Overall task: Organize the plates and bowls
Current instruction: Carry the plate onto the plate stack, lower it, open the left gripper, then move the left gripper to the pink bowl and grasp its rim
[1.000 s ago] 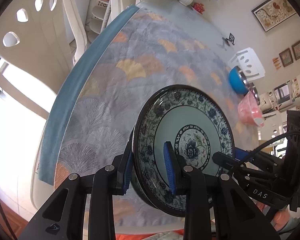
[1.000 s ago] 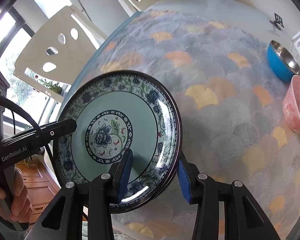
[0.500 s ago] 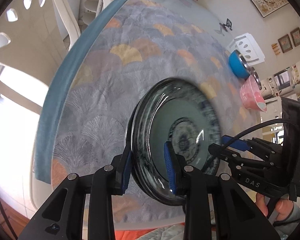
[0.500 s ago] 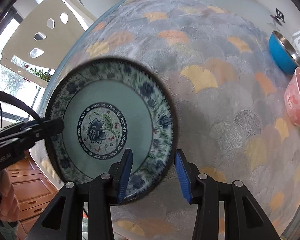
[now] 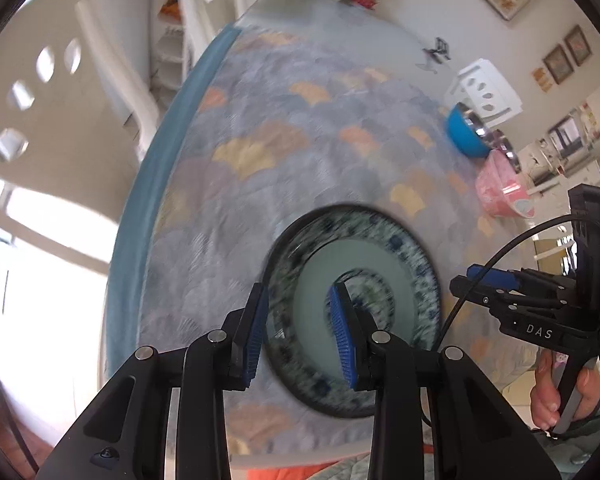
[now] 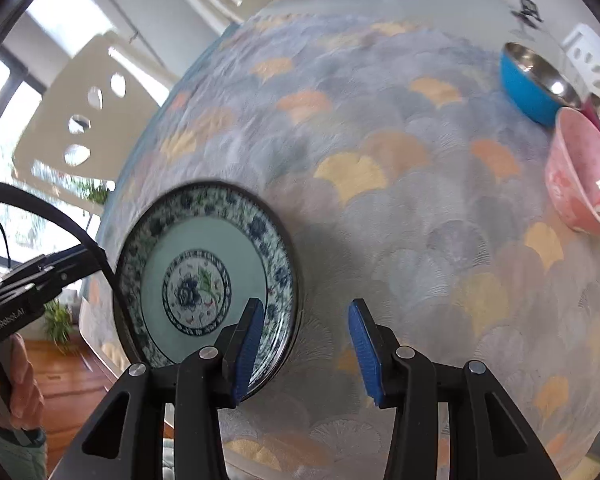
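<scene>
Two grippers flank one round blue-and-white floral plate (image 6: 206,280) lying flat near the patterned tablecloth's (image 6: 380,200) edge. Its rim sits between the left gripper's (image 5: 300,336) parted pads, apparently unpinched. Right gripper (image 6: 306,348) stands just beside the plate, fingers apart, holding nothing.

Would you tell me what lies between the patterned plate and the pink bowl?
Only bare fan-patterned tablecloth; the right wrist view shows nothing standing between the plate and the pink bowl.
</scene>
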`<action>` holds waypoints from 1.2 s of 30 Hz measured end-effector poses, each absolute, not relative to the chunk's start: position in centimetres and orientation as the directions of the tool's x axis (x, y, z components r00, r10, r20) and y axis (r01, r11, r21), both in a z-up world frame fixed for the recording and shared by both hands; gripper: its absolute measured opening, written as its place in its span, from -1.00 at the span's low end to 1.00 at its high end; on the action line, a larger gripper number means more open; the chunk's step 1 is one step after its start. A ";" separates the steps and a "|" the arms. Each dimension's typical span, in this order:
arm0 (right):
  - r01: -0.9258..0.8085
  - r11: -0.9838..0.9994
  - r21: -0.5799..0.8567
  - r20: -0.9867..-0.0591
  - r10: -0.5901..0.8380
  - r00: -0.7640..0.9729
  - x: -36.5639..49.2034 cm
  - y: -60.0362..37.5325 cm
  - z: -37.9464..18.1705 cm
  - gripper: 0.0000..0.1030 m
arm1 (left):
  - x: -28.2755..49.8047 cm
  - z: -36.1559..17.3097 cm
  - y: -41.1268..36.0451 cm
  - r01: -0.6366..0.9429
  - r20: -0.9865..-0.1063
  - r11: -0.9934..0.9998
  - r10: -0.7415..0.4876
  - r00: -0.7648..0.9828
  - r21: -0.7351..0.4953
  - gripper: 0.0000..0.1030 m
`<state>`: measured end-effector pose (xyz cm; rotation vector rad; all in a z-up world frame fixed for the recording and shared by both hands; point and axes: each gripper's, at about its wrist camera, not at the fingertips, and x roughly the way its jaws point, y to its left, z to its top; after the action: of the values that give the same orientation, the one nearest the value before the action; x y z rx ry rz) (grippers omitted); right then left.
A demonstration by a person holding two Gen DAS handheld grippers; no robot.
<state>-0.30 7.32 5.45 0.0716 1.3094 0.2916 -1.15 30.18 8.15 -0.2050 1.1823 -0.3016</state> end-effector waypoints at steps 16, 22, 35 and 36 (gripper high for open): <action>0.156 0.963 0.219 -0.857 0.113 0.503 1.8 -11.7 13.4 0.10 | 7.4 16.4 10.4 0.437 -0.767 0.849 -0.484 0.422 -0.296 0.64; 0.267 0.929 0.257 -0.854 0.090 0.512 2.2 -20.4 14.6 0.29 | 10.7 15.0 3.9 0.387 -0.748 0.806 -0.574 0.333 -0.447 0.59; 0.236 0.931 0.278 -0.906 0.172 0.388 7.6 -25.9 8.3 0.29 | 13.4 6.5 -3.4 0.231 -0.822 0.850 -0.521 0.231 -0.474 -0.38; 0.217 0.938 0.272 -0.910 0.177 0.376 8.1 -25.8 7.7 0.29 | 13.5 5.8 -3.6 0.210 -0.829 0.857 -0.510 0.229 -0.470 -0.42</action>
<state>8.06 -25.80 7.68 0.3768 1.1931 -0.0263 13.55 -3.56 5.78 -0.2824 1.2470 -0.5051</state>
